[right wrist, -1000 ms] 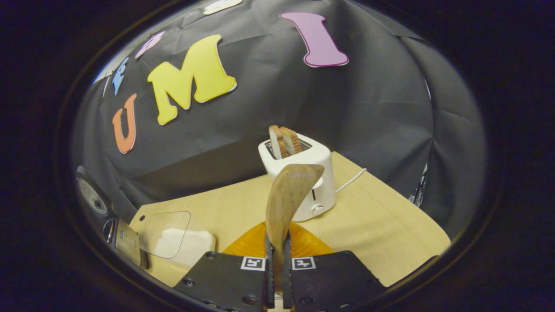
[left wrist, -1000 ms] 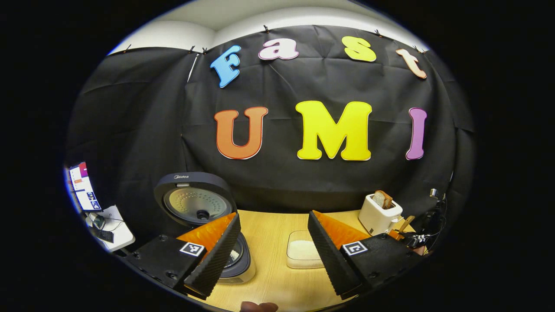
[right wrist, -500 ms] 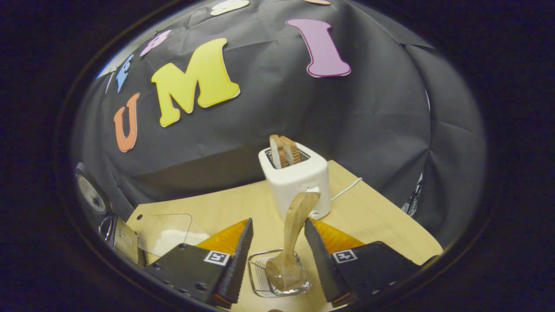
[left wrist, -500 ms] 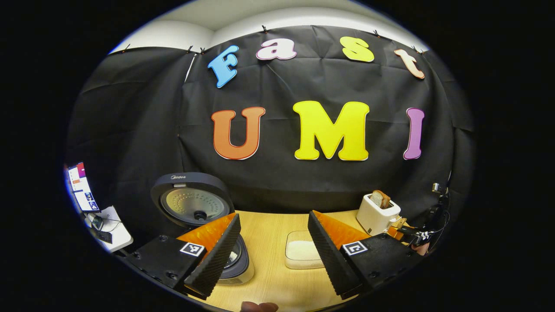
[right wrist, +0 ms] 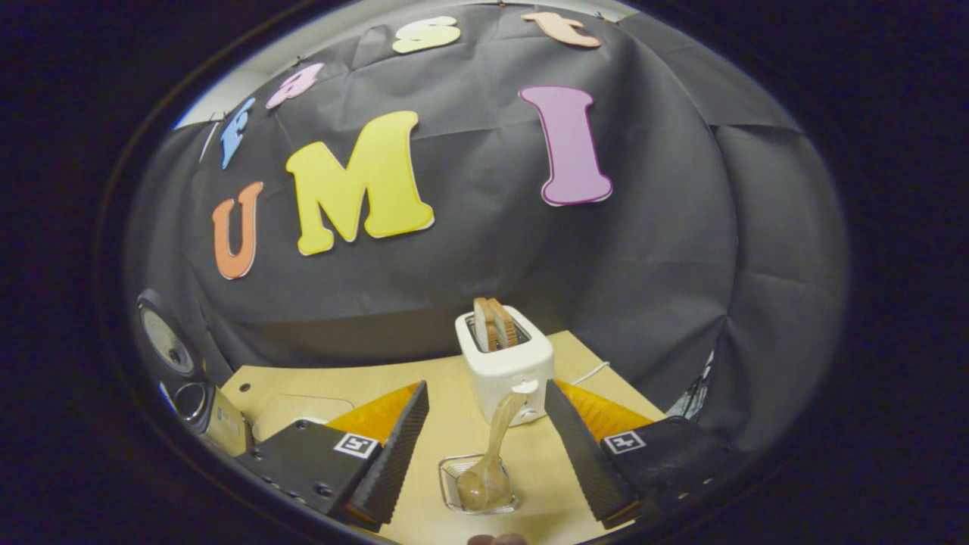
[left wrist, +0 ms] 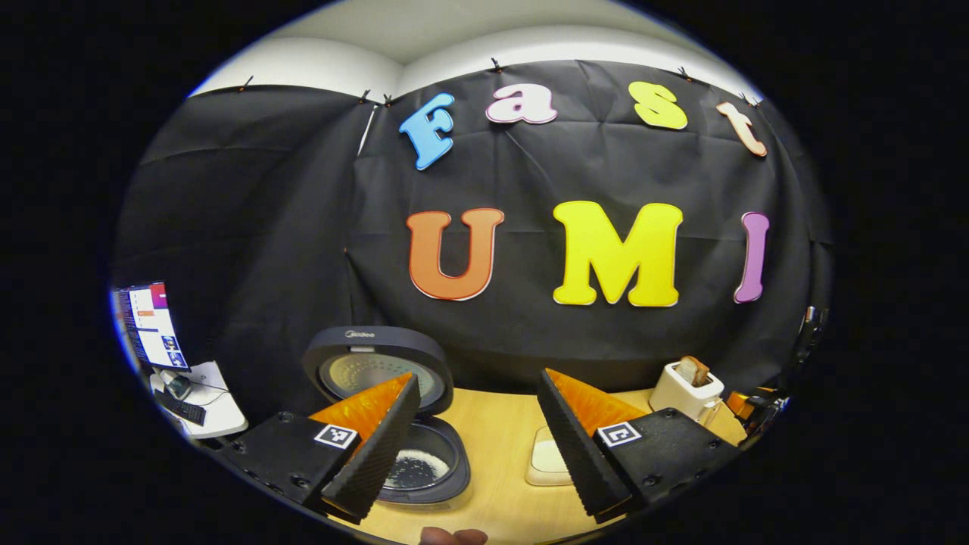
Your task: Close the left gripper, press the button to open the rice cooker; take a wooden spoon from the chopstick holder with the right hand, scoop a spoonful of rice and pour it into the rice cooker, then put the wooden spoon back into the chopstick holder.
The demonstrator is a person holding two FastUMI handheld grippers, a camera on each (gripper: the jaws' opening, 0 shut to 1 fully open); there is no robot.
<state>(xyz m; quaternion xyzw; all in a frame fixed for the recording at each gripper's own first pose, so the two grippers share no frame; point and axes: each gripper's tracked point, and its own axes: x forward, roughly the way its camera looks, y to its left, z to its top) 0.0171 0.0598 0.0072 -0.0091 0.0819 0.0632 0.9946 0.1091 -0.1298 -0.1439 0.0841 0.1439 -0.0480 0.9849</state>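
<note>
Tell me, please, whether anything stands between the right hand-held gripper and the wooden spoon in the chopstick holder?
Nothing visible does. In the right gripper view the right hand-held gripper is open, and the wooden spoon stands in the chopstick holder between its fingers, untouched. The toaster stands behind them.

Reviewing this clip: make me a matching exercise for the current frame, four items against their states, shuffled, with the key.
Items
1. wooden spoon
2. rice cooker
3. toaster
4. right gripper

States
A. lid raised, grains in the pot
B. open, fingers apart on either side of the holder
C. standing in the chopstick holder, held by nothing
D. bread slices standing up out of the slots

Pairs: 1-C, 2-A, 3-D, 4-B
</note>
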